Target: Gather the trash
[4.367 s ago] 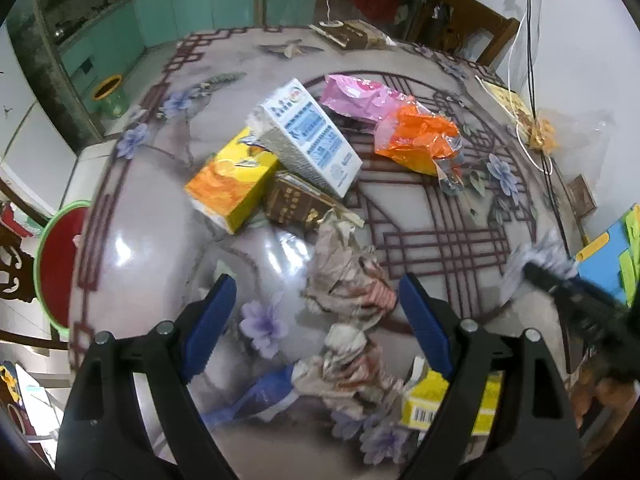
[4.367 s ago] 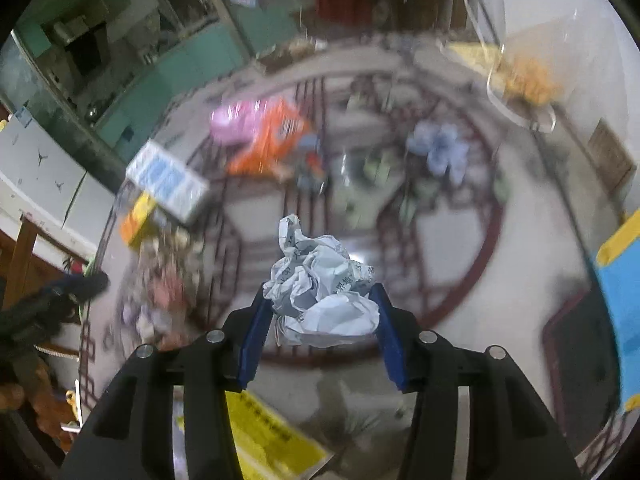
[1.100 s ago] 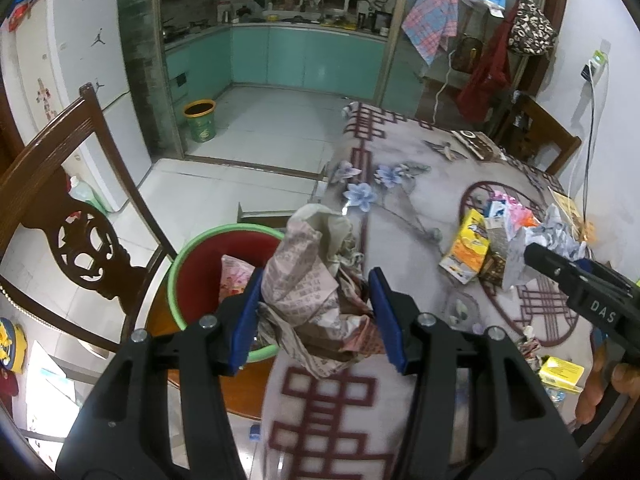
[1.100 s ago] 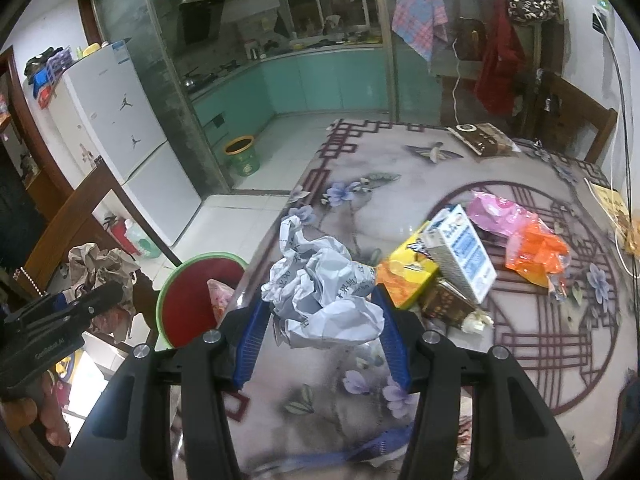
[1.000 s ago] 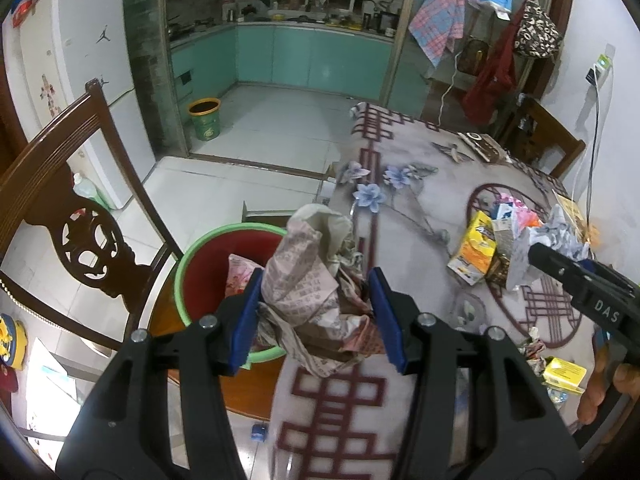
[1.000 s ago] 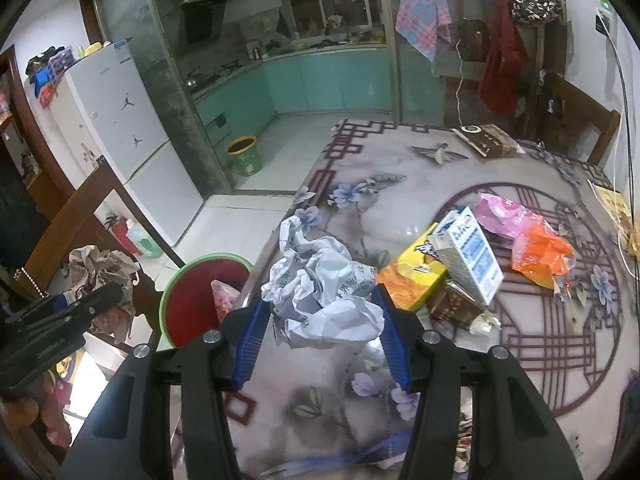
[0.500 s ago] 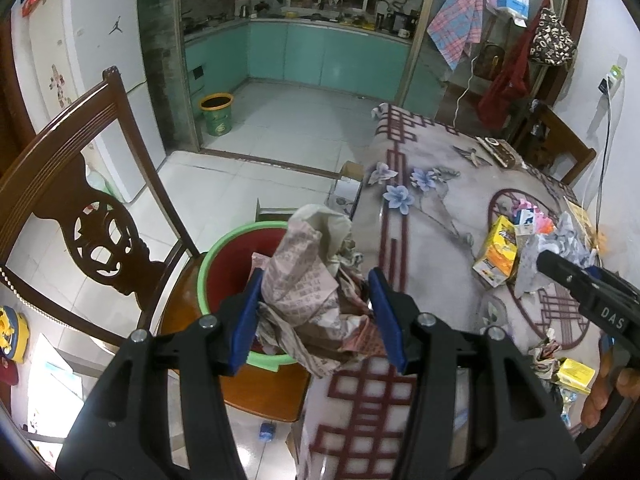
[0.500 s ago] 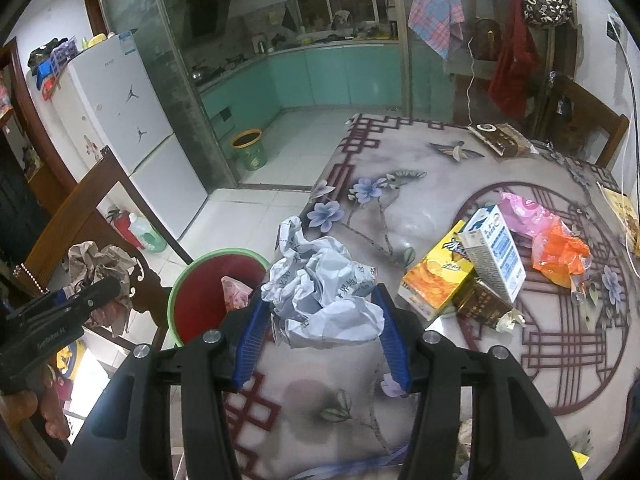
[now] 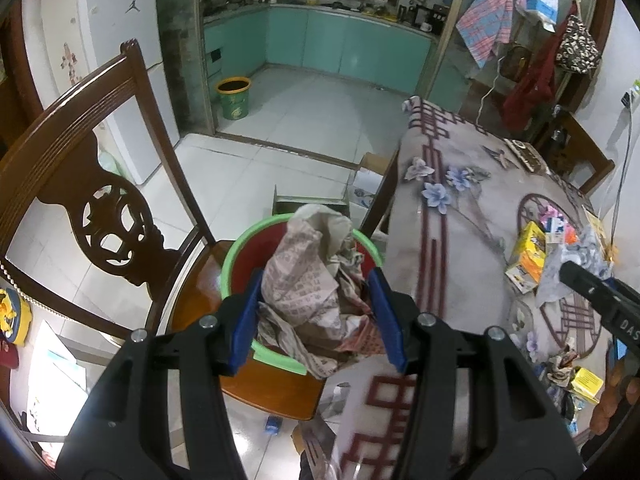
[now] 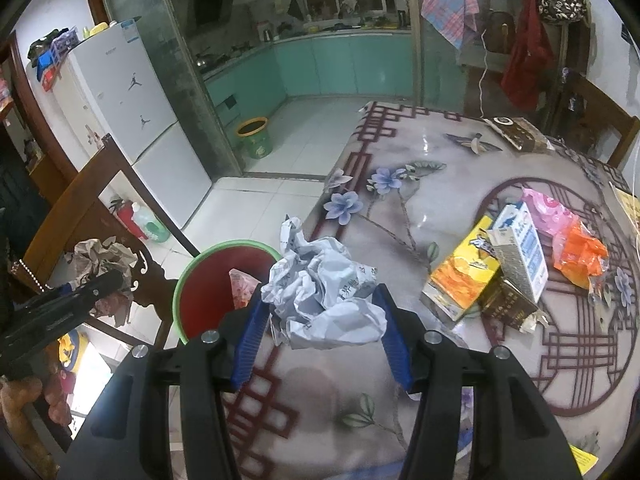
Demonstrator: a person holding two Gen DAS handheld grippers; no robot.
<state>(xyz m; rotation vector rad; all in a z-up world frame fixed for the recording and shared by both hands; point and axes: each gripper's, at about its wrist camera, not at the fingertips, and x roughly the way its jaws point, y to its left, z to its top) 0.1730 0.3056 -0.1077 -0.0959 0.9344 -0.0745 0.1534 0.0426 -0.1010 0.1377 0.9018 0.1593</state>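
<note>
My left gripper (image 9: 318, 316) is shut on a crumpled brownish newspaper wad (image 9: 312, 276), held over a red bin with a green rim (image 9: 230, 256) that stands on a wooden chair seat (image 9: 192, 300). My right gripper (image 10: 320, 330) is shut on a crumpled white paper ball (image 10: 324, 288) above the table's left edge, just right of the same bin (image 10: 200, 280), which holds a pink wrapper (image 10: 240, 286). The left gripper with its wad (image 10: 100, 260) shows at the left of the right wrist view. At the right of the left wrist view is the right gripper's finger (image 9: 600, 296).
On the patterned table (image 10: 420, 184) lie a yellow-orange box (image 10: 460, 276), a white-blue carton (image 10: 520, 248), a dark brown pack (image 10: 504, 304), and pink (image 10: 548, 208) and orange bags (image 10: 580, 256). The chair's carved back (image 9: 80, 184) rises left of the bin. A green floor bucket (image 9: 234, 98) stands farther off.
Both grippers have shifted left toward the bin with their paper still gripped. The left one now hangs over the bin's opening. The table litter has slid right in both views.
</note>
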